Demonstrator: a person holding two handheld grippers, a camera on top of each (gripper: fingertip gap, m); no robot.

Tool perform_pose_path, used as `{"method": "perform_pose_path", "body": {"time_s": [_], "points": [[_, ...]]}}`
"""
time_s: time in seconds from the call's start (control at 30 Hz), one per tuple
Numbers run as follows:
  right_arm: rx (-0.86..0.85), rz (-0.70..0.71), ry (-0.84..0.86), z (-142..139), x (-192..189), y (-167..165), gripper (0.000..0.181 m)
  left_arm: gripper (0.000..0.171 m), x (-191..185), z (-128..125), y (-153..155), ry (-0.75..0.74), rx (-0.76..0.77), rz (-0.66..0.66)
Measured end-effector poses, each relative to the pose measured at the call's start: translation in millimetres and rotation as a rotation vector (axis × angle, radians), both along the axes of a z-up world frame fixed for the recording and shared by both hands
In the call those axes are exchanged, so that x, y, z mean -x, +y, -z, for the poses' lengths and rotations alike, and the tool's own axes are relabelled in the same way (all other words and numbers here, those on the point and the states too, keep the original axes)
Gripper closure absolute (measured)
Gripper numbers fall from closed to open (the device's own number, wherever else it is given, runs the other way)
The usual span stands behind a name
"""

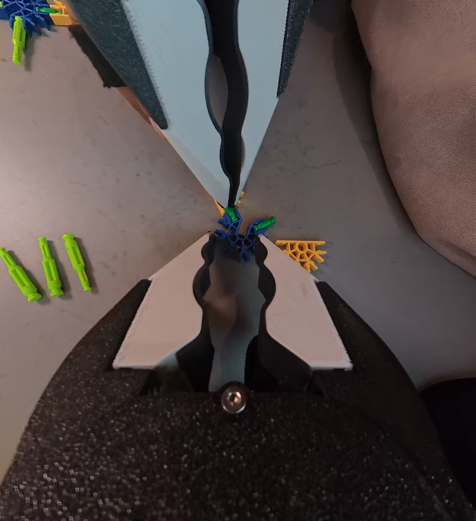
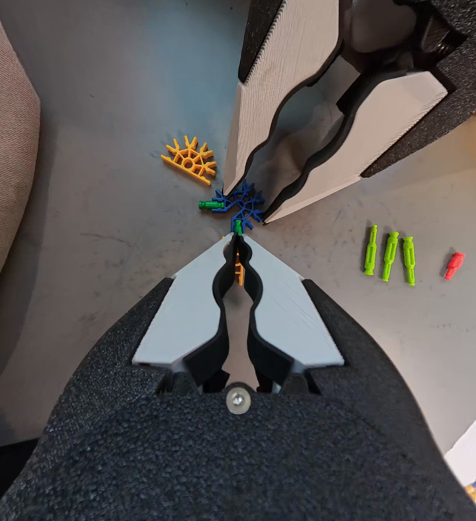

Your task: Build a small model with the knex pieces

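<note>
Two grippers meet: the left gripper [image 1: 234, 242] grips the blue connector [image 1: 238, 239] with part-open jaws; the right gripper [image 2: 237, 235] pinches its dark green rod [image 2: 238, 227], jaws nearly closed

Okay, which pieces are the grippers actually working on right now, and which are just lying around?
In hand:
- blue connector, in the left gripper
- dark green rod, in the right gripper

Lying about:
- yellow connector
- three lime rods
- red rod

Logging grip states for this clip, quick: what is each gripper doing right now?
Left gripper: shut on the blue snowflake connector, gripped across its sides.
Right gripper: shut on a dark green rod plugged into that connector.
</note>
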State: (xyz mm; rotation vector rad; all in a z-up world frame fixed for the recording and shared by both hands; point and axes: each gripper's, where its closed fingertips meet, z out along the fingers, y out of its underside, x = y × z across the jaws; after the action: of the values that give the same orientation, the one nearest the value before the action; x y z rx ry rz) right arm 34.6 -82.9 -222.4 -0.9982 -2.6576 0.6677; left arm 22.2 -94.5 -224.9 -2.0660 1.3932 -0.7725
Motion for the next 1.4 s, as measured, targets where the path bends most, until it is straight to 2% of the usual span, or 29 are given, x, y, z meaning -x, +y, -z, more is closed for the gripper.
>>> {"method": "perform_pose_path", "body": {"time_s": [0.3, 0.67, 0.77, 0.87, 0.9, 0.97, 1.1, 1.2, 1.23, 1.27, 1.3, 1.4], "points": [[-0.097, -0.003, -0.099, 2, 1, -3, 0.181, 0.142, 9, 0, -1, -0.016, -0.031, -0.082], [-0.166, 0.0, -0.206, 4, 1, -6, 0.181, 0.146, 6, 0, -6, -0.03, -0.055, -0.097], [-0.175, 0.008, -0.187, 3, 2, -6, 0.181, 0.146, 7, 0, -6, -0.039, -0.061, -0.107], [-0.21, 0.011, -0.077, 2, 4, -5, 0.181, 0.146, 8, 0, -6, -0.039, -0.059, -0.121], [-0.214, 0.032, -0.034, 1, 5, -3, 0.181, 0.146, 7, 0, -6, -0.04, -0.061, -0.124], [-0.174, 0.087, 0.04, -9, 6, -1, 0.161, 0.146, 7, 0, -7, -0.039, -0.066, -0.13], [0.003, 0.219, 0.086, -32, -8, -18, 0.156, 0.146, 9, 0, -8, -0.032, -0.068, -0.159], [0.092, 0.355, 0.089, -23, -13, -43, 0.147, 0.146, 10, 0, -8, -0.026, -0.069, -0.176], [0.115, 0.42, 0.088, -17, -11, -50, 0.14, 0.146, 10, 0, -7, -0.027, -0.071, -0.178], [0.134, 0.489, 0.094, -12, -6, -56, 0.124, 0.146, 11, 0, -7, -0.027, -0.074, -0.183], [0.148, 0.539, 0.106, -9, -1, -62, 0.119, 0.146, 12, 0, -6, -0.024, -0.077, -0.191], [0.07, 0.614, 0.206, -7, 13, -65, 0.127, 0.146, 15, 0, -5, -0.01, -0.087, -0.207]]}}
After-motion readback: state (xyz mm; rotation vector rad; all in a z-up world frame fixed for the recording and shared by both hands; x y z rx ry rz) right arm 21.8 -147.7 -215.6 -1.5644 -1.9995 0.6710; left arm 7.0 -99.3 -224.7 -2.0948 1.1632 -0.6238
